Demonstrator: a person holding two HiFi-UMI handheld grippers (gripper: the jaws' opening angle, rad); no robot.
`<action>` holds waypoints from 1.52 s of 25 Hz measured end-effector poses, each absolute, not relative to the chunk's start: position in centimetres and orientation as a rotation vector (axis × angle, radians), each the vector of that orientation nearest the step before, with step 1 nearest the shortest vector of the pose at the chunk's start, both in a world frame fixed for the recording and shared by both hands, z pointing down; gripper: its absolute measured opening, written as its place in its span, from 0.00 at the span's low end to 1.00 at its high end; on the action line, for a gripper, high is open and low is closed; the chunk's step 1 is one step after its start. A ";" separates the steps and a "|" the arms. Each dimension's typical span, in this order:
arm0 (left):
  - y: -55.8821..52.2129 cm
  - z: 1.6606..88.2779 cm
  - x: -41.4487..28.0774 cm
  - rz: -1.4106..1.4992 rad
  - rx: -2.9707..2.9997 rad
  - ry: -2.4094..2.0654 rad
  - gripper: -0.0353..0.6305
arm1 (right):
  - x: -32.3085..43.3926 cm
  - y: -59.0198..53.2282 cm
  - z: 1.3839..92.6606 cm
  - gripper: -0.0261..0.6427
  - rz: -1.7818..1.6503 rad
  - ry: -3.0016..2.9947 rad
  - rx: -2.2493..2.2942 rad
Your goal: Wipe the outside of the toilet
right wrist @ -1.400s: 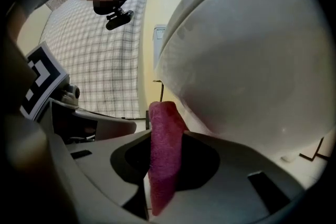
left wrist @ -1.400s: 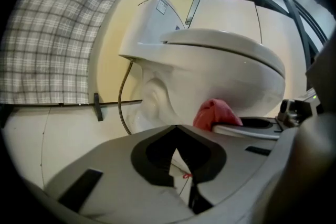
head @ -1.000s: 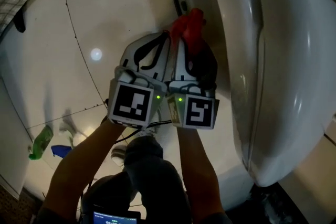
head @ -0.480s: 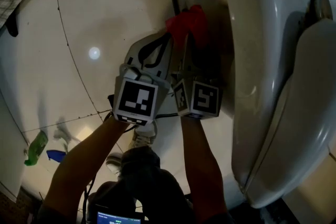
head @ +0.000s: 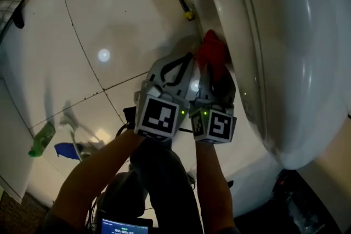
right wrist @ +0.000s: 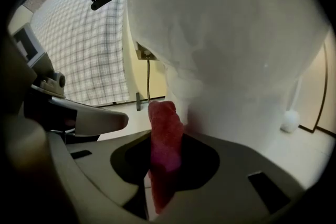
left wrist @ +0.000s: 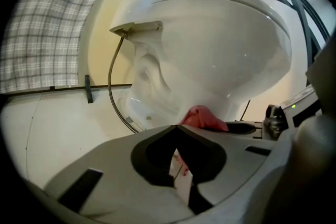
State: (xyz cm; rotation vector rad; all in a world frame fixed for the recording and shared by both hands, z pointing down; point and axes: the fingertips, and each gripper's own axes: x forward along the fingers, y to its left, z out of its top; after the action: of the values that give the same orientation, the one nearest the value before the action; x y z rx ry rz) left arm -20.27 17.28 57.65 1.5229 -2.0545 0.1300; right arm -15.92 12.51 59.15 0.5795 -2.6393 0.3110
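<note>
Right gripper (right wrist: pixel 166 157) clamped on red cloth (right wrist: pixel 166 123), pressing it to the toilet (head: pixel 285 63) low on its left flank for wiping. Left gripper (left wrist: pixel 179 136) just beside, jaws together, apparently empty.

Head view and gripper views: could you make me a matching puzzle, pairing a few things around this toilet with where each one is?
1. red fuzzy cloth
2. green plastic bottle
3. thin dark hose

A. lying on the tiled floor, away from the white ceramic toilet
B. clamped in the right gripper, against the toilet
C. curving down from under the tank

Pairs: 1-B; 2-A; 3-C
</note>
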 end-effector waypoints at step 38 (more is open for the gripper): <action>25.6 -14.1 -12.0 0.217 1.293 -2.731 0.07 | -8.2 20.4 -14.7 0.17 0.148 -3.130 -0.240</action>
State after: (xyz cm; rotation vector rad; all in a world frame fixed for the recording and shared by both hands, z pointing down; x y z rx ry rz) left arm -11.97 25.57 -14.11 1.2928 -2.7309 0.2168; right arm -8.22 20.44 -14.73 -0.2400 -3.1302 0.1482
